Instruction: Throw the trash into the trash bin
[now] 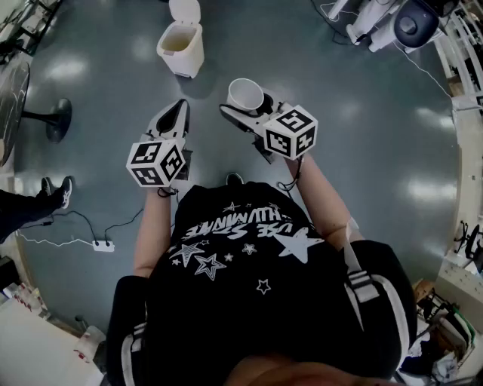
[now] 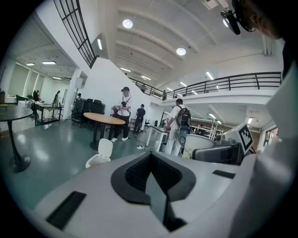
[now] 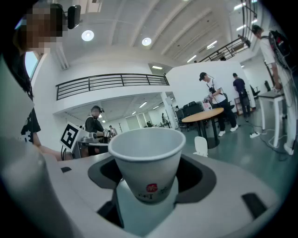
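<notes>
Two tools — the right tool (image 1: 249, 111) clamps one white paper cup (image 1: 245, 93), the left tool (image 1: 181, 110) is pinched together, empty — one open trash bin (image 1: 181, 48) stands ahead.

Left gripper (image 1: 182, 106) closed, right gripper (image 1: 245, 104) clamped

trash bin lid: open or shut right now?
Open. In the head view the trash bin has its lid flipped up, leaving the mouth uncovered.
</notes>
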`<state>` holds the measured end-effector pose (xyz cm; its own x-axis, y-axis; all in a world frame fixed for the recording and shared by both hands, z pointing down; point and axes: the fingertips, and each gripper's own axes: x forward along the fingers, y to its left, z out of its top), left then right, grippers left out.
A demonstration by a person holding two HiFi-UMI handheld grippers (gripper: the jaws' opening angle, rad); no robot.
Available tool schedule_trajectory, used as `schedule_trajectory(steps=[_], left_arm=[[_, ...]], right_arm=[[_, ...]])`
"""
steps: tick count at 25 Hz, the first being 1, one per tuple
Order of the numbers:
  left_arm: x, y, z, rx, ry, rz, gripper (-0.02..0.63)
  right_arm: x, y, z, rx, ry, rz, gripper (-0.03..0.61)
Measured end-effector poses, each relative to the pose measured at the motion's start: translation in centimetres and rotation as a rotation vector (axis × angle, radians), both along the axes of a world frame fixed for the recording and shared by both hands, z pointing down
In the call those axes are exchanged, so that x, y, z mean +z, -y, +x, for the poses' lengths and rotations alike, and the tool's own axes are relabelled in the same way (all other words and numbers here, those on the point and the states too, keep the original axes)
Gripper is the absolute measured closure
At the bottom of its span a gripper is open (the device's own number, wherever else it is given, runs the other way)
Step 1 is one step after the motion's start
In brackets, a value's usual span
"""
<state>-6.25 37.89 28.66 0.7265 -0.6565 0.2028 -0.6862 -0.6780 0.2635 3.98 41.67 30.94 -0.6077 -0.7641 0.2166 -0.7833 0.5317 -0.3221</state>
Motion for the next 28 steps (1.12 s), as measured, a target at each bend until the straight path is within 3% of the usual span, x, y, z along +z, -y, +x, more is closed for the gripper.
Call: schedule_trajectory(steps=[8,14,28], left_arm=[[-0.9,0.9,1.7,-0.028,0.008,0.021,0.603],[-0.5,1.8,0.3,-0.039,0.021,0.007,0.603],[0.7,13.2,1.6,-0.044,-0.019,-0.046,0.603]], right_arm=[[0.1,0.0,2.7,-0.011,0.027,-0.009,0.255],[0.8,1.2,1.8,-0.021,0.036,-0.027,0.255],[2.0,11.0,4.0,0.031,0.028,-0.079,0.255]])
